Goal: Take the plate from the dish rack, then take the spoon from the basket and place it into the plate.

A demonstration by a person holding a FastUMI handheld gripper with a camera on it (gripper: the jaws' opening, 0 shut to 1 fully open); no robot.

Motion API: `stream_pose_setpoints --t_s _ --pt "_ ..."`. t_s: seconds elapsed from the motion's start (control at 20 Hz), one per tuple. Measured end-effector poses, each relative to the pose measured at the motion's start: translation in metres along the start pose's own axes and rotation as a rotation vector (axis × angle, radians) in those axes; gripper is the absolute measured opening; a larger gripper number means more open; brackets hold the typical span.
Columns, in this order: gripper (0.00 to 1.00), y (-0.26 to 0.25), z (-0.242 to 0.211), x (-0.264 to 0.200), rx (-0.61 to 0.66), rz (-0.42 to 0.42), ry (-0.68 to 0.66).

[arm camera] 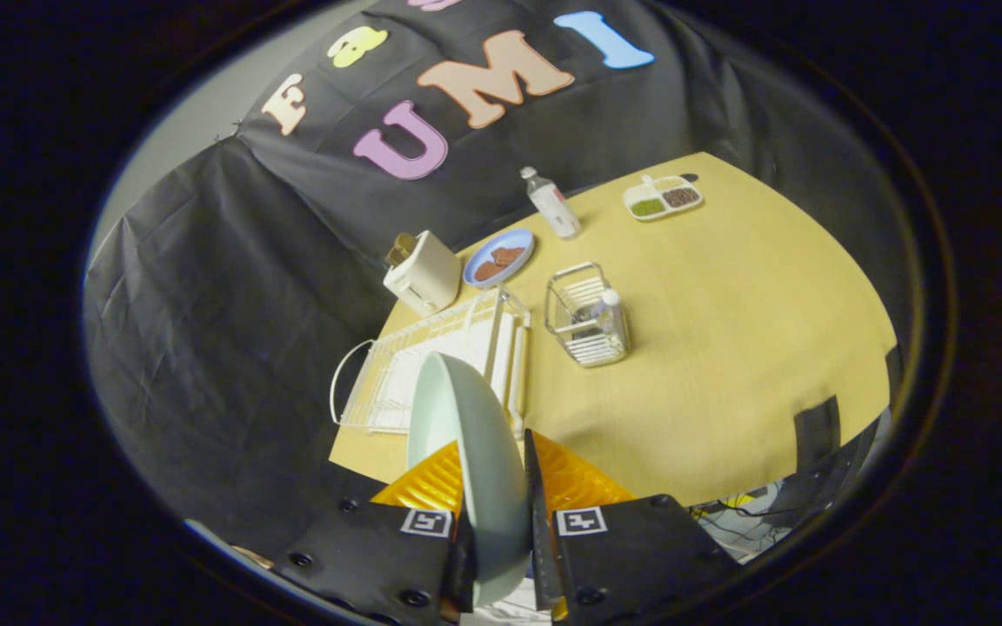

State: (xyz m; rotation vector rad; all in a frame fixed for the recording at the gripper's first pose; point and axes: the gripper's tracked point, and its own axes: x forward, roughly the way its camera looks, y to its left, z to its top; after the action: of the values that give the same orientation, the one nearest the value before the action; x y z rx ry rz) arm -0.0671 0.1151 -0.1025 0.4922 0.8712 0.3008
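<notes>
- The gripper (494, 487) clenched the pale green plate (475, 452) on edge, lifted above the dish rack (431, 356) at the table's (727, 348) left edge.
- The wire basket (586, 315) stood just right of the rack; toaster (421, 271), blue plate (498, 257) and bottle (551, 202) lay beyond.

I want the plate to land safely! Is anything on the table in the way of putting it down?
Nothing visible blocks it. The gripper holds the pale green plate on edge above the white dish rack. Bare yellow table lies right of the wire basket.
</notes>
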Motion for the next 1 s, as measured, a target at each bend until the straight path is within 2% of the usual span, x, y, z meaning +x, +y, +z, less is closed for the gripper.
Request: stream_pose_setpoints --t_s 0.35,0.55,0.8,1.0 --pt "0.29 -0.068 -0.03 0.018 0.139 -0.045 0.016" --pt "0.29 -0.106 -0.027 0.031 0.288 -0.07 0.017" --pt "0.3 -0.158 -0.024 0.043 0.4 -0.123 -0.006" --pt "0.3 -0.169 -0.027 0.058 0.445 -0.099 0.006"
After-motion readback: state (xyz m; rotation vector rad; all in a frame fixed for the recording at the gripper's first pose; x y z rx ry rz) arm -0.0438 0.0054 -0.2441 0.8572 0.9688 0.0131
